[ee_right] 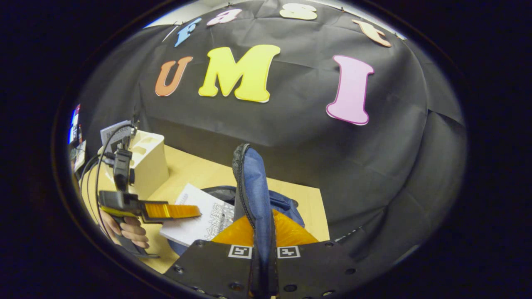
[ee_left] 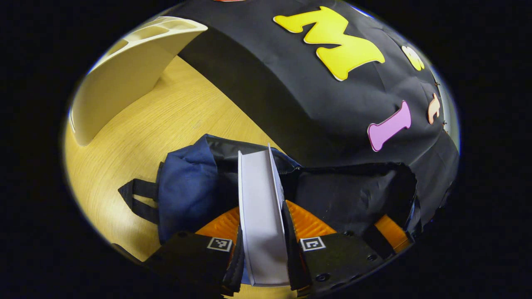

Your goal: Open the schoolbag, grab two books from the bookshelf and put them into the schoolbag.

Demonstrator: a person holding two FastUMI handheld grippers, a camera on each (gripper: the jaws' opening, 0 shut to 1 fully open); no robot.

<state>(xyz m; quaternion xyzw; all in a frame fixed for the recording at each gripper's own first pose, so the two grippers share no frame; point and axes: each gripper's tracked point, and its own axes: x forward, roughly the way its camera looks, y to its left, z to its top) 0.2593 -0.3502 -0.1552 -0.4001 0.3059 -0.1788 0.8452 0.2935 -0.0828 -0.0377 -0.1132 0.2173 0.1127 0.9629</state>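
Two grippers are at work here: we see the left gripper (ee_left: 262, 245) pinching a book (ee_left: 262, 216) upright by its edge, both fingers pressed on its covers, just over the open mouth of the blue schoolbag (ee_left: 187, 191) on the wooden table (ee_left: 166, 120). The right gripper (ee_right: 263, 257) clamps the schoolbag's zippered flap (ee_right: 253, 187), holding it up. Far left stands the cream bookshelf (ee_left: 124, 70).

Showing matt blue cloth on the schoolbag (ee_left: 187, 187), with a toothed zip along its raised flap (ee_right: 255, 187). Presenting smooth, matt paper on the book (ee_left: 262, 216). Displaying fine pale wood grain on the table (ee_left: 174, 112); smooth matt cream on the bookshelf (ee_left: 120, 83).
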